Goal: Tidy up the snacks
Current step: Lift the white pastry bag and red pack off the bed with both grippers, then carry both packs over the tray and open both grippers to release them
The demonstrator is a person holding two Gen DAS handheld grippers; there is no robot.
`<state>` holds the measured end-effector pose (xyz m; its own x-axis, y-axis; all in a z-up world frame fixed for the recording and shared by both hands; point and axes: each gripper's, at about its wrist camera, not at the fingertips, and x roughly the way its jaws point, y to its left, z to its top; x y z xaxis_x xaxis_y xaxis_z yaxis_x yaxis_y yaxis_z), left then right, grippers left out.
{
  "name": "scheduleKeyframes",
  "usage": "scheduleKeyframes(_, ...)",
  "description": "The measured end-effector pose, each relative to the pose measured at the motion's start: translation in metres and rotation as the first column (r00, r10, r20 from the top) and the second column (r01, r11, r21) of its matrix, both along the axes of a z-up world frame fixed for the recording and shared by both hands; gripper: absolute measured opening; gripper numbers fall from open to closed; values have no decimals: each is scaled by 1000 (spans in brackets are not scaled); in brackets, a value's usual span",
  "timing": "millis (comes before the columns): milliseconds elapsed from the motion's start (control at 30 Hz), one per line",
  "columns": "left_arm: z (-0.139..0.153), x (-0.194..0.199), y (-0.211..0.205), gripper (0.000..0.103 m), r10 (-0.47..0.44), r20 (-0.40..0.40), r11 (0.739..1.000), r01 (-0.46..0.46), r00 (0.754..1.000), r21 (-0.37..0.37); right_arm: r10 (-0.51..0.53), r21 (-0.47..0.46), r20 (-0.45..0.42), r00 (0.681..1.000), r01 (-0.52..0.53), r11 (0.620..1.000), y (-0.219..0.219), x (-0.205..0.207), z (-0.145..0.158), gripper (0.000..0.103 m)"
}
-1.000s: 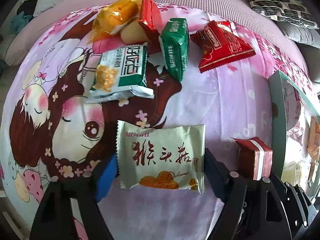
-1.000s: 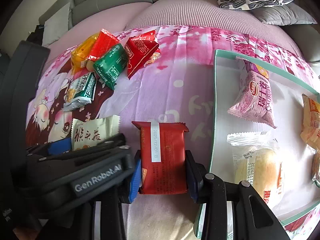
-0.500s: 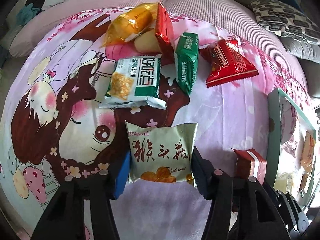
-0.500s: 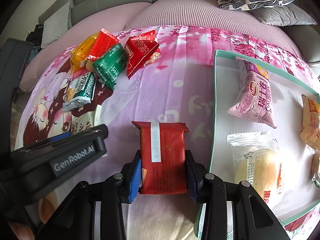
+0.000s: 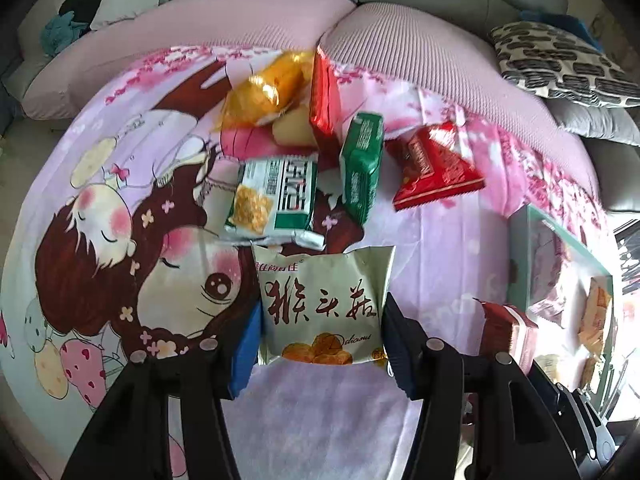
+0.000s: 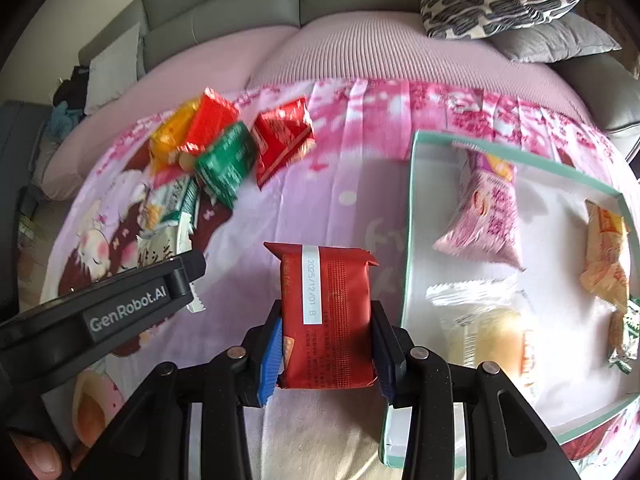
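The left gripper [image 5: 322, 344] pinches a pale-green biscuit packet [image 5: 323, 305] lifted above the cartoon-print sheet [image 5: 432, 248], while the right gripper [image 6: 326, 346] squeezes a dark-red snack packet [image 6: 326, 316] just beside a teal-rimmed tray [image 6: 409, 216]. Both point steeply downward before a grey sofa [image 6: 240, 12].

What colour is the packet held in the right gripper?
Dark red, with a white date strip down its face: the packet in the right gripper shows best in the right wrist view.
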<state>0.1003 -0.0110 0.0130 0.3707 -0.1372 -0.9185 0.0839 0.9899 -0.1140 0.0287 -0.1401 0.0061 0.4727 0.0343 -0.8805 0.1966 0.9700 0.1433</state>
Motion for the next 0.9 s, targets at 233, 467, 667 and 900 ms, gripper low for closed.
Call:
scheduleKeyframes(233,14,-10,-2,58,-15,46,1000,15,999,-10,-26,6,57,998,25,1000,-10,-7,24,42)
scheduleKeyframes(467,12,-10,-19,58,-52,61,999,53,997,-6,-108,20,92,990,106,994,-46,-17,41,42)
scheduleKeyframes(667,10,-13,-45,58,-123,53,992,123,991,14,-224,36,80,971,221,975,-96,-29,41,42)
scheduleKeyframes(900,16,-22,-89,58,-235,46,972,235,971,5,-363,43,65,929,361,932,-159,-48,39,42)
